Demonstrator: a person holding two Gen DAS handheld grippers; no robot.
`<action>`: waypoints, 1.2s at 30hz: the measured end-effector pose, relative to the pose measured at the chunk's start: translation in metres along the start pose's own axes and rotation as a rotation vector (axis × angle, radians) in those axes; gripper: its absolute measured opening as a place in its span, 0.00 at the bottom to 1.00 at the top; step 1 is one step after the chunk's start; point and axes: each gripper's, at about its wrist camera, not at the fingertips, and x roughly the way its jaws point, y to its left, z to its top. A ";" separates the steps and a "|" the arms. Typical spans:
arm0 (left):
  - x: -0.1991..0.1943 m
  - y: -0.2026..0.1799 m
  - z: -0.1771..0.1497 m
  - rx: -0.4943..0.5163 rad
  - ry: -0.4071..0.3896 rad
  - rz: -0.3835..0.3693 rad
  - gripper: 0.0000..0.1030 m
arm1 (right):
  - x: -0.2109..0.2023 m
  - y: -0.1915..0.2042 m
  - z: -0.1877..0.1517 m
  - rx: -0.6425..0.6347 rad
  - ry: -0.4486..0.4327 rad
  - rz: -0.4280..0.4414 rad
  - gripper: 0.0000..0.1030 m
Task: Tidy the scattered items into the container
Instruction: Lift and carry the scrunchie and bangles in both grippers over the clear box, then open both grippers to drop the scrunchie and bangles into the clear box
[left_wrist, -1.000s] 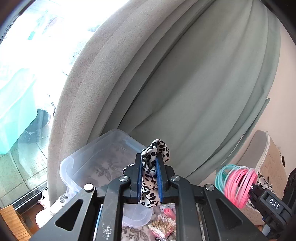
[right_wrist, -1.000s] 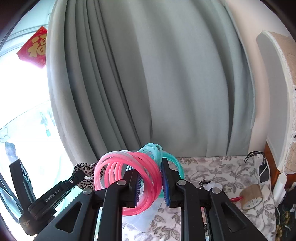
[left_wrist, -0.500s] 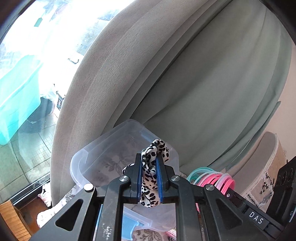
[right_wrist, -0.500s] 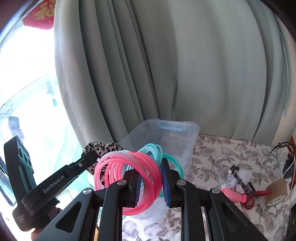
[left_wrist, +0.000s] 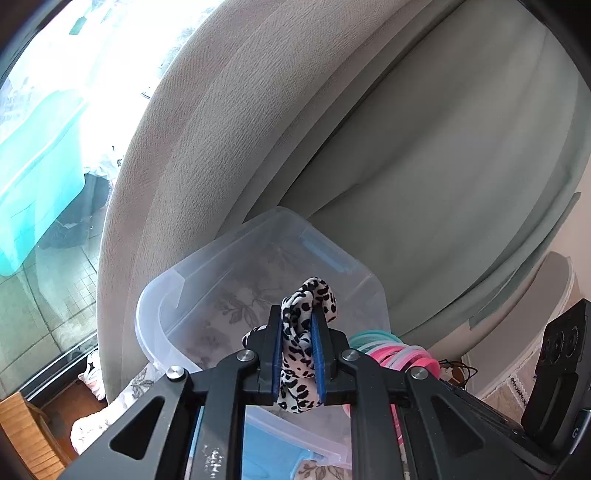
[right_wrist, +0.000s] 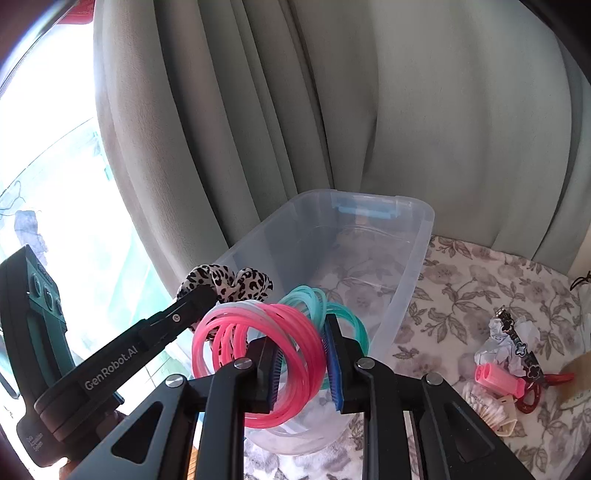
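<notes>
**Holding Hair Ties Over the Clear Bin**

Pinched at lower centre of the left wrist view: leopard-print scrunchie (left_wrist: 304, 343), squeezed between the blue pads of the left gripper (left_wrist: 297, 349), jaws nearly closed on the fabric, one loop sticking up past the tips. Seen again at centre left of the right wrist view, above the near left rim of the bin.

Clamped at lower centre of the right wrist view: bundle of pink and teal hair bands (right_wrist: 273, 339), a pink loop threaded around the left finger of the right gripper (right_wrist: 301, 363), jaws partly apart with the bands filling the gap, teal loops bulging behind the right pad. Same bundle visible at lower right of the left wrist view, just beside the scrunchie.

Sitting directly behind both grippers: clear plastic container (right_wrist: 417, 251) with a blue latch on its far end, resting on the floral tablecloth (right_wrist: 476, 280), nothing discernible inside but the cloth pattern showing through.

Lying at lower right of the right wrist view, well apart from the bin: pink roller (right_wrist: 498, 380), pack of cotton swabs (right_wrist: 487, 406), black hair clip (right_wrist: 517, 339).

Hanging behind everything: grey-green curtain (right_wrist: 406, 110), bright window (right_wrist: 48, 166) at upper left.
</notes>
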 end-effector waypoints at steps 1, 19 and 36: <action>0.003 0.000 -0.001 0.000 0.005 0.003 0.14 | 0.002 0.000 -0.001 -0.002 0.004 -0.002 0.24; 0.024 -0.002 -0.004 0.002 0.030 0.009 0.58 | 0.008 0.003 -0.005 -0.027 0.048 -0.017 0.57; -0.008 -0.020 -0.009 -0.002 0.050 -0.028 0.60 | -0.018 -0.009 -0.001 0.012 0.003 -0.036 0.57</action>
